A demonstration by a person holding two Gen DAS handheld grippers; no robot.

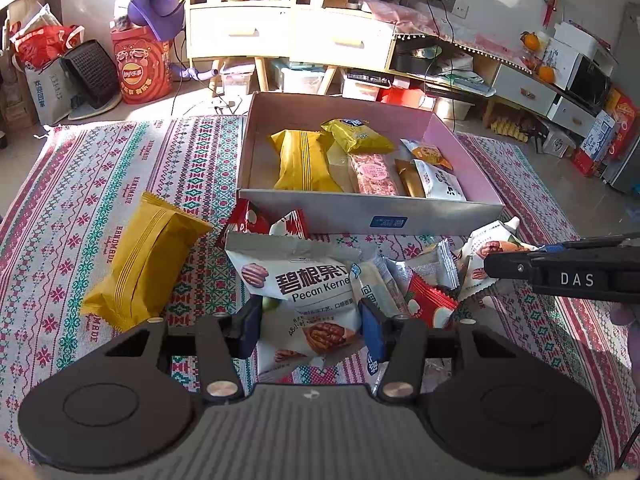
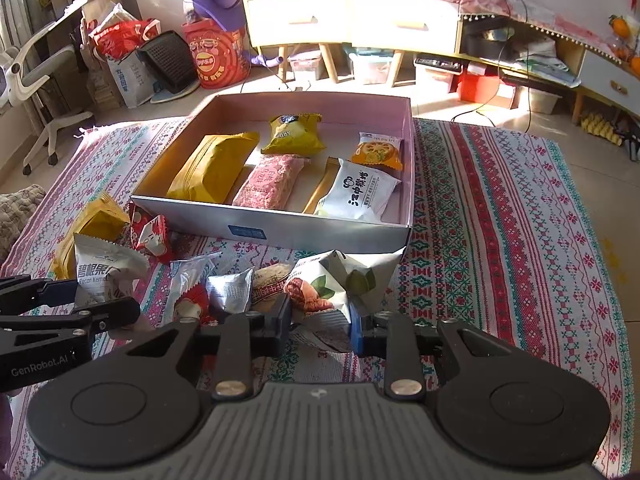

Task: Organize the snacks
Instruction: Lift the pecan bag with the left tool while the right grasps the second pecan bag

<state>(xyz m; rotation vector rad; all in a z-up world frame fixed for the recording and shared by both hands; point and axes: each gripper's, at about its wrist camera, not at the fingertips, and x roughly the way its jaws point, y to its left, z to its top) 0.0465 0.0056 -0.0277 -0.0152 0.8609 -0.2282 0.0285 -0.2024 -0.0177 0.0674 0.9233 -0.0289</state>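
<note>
An open box [image 2: 320, 236] sits on a patterned cloth [image 2: 500, 220], holding six snack packets laid side by side. A heap of loose packets [image 2: 240, 288] lies on the cloth just in front of the box, with one long packet [image 1: 140, 260] apart to the left. Cabinets [image 1: 288, 32] stand behind.

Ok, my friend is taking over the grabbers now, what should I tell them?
Left gripper: shut on the pecan kernel packet.
Right gripper: jaws around a white nut packet, pads on it.
The box on the patterned cloth already holds six snacks, including a long yellow pack and a pink bar.
Left: both held packets, another yellow pack, red packets and silver ones in front of the box.
</note>
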